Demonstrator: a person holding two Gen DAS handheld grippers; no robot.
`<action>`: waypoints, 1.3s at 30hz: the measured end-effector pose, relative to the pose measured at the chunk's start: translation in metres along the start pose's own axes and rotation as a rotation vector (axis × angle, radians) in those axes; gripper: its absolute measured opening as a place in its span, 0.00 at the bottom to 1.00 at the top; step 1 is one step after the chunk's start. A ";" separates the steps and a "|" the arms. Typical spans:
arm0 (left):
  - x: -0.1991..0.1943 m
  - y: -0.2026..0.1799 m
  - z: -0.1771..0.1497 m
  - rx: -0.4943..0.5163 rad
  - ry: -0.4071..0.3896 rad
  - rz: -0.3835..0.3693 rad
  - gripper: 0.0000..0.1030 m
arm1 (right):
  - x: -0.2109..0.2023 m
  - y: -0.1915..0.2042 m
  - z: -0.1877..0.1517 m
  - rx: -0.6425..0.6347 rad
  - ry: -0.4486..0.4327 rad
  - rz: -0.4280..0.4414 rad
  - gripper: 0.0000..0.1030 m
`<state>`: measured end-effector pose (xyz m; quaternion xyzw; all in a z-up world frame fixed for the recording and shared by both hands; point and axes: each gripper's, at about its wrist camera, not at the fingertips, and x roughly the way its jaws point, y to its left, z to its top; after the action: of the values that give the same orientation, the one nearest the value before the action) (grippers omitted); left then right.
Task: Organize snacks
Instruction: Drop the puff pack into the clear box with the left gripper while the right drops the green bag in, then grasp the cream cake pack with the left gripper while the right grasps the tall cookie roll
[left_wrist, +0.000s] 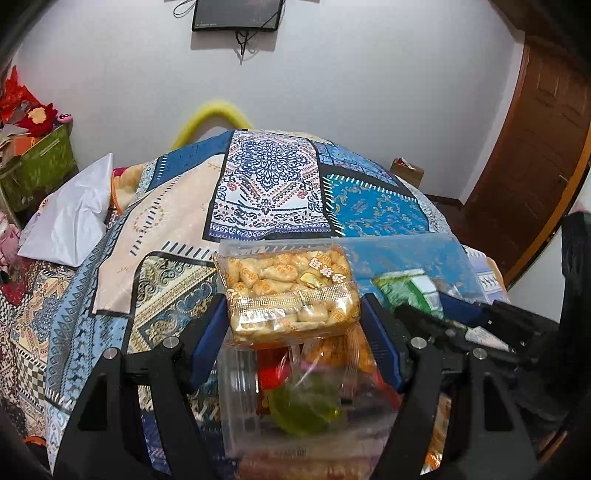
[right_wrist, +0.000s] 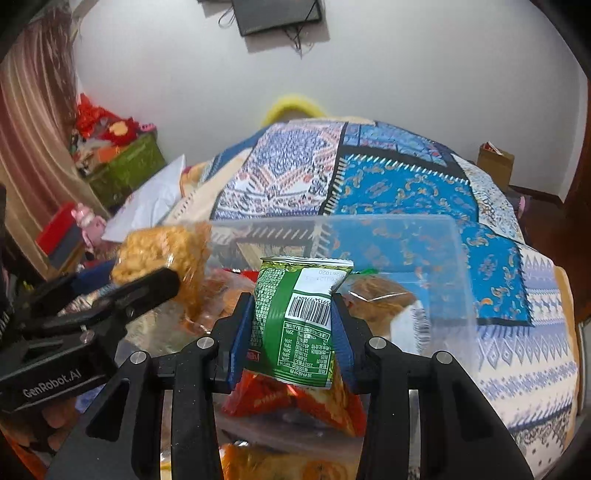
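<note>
My left gripper (left_wrist: 293, 314) is shut on a clear packet of golden biscuits (left_wrist: 288, 291), held just above a clear plastic bin (left_wrist: 454, 258). The same biscuit packet (right_wrist: 162, 254) shows at the left of the right wrist view, with the left gripper's black body beneath it. My right gripper (right_wrist: 293, 317) is shut on a green snack packet (right_wrist: 299, 321) with a barcode, above the clear plastic bin (right_wrist: 454, 258). In the left wrist view the green snack packet (left_wrist: 410, 291) appears on the right. Red, orange and green wrapped snacks (right_wrist: 295, 402) lie in the bin under both grippers.
A patchwork quilt (left_wrist: 266, 184) covers the bed beyond the bin. A white pillow (left_wrist: 74, 218) lies at its left. A green box (left_wrist: 37, 166) with red toys stands by the wall, a cardboard box (right_wrist: 495, 162) at the back right, a wooden door (left_wrist: 532, 155) on the right.
</note>
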<state>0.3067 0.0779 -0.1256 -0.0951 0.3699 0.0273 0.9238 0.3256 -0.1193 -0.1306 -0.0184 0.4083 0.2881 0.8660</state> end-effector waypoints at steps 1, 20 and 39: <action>0.003 0.000 0.002 0.000 0.001 0.005 0.69 | 0.003 -0.001 0.000 0.005 0.004 -0.005 0.36; 0.016 0.001 0.009 -0.010 0.046 -0.006 0.73 | 0.002 -0.013 0.000 0.017 0.034 -0.006 0.57; -0.088 -0.008 -0.047 0.103 0.017 0.002 0.76 | -0.074 0.009 -0.036 -0.031 -0.034 -0.022 0.63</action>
<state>0.2122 0.0626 -0.0969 -0.0472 0.3788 0.0086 0.9242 0.2596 -0.1574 -0.0995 -0.0315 0.3885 0.2854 0.8756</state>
